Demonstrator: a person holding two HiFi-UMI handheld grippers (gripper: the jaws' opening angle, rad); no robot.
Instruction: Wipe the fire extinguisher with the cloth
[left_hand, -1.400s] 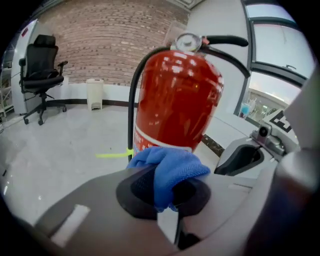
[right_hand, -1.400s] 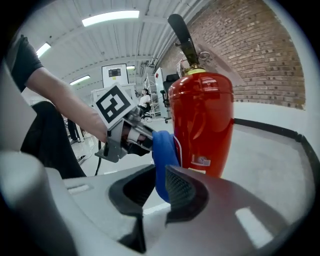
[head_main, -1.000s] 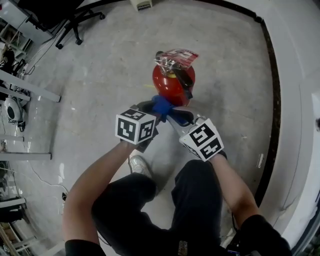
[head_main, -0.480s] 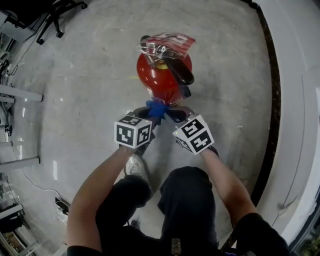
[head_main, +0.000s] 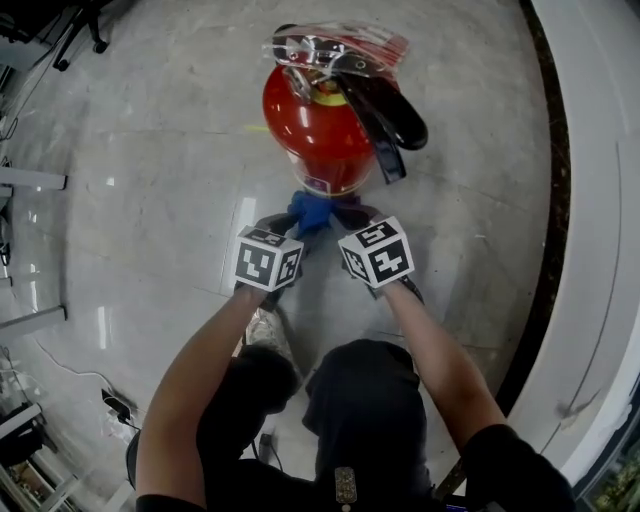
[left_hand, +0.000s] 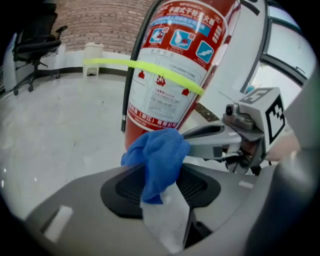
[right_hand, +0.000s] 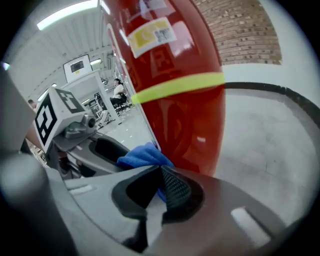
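A red fire extinguisher (head_main: 318, 130) stands upright on the floor, with a black hose (head_main: 385, 110) and a yellow band (left_hand: 150, 70). A blue cloth (head_main: 310, 212) rests against its lower near side. My right gripper (head_main: 345, 215) is shut on the cloth (right_hand: 142, 155); its jaws have just been closing on it. My left gripper (head_main: 290, 222) is open; its jaws have just been opening, and the cloth (left_hand: 160, 155) still hangs loose between them. Both grippers sit side by side just in front of the extinguisher (right_hand: 175, 100).
A dark baseboard (head_main: 555, 200) curves along the white wall at the right. The person's shoe (head_main: 265, 330) and knees are directly below the grippers. An office chair (left_hand: 35, 45) and a white bin (left_hand: 93, 57) stand far off by the brick wall.
Both grippers have sunk with the cloth down the near side of the extinguisher, and their cubes have drawn closer together. The extinguisher now looms larger in the head view.
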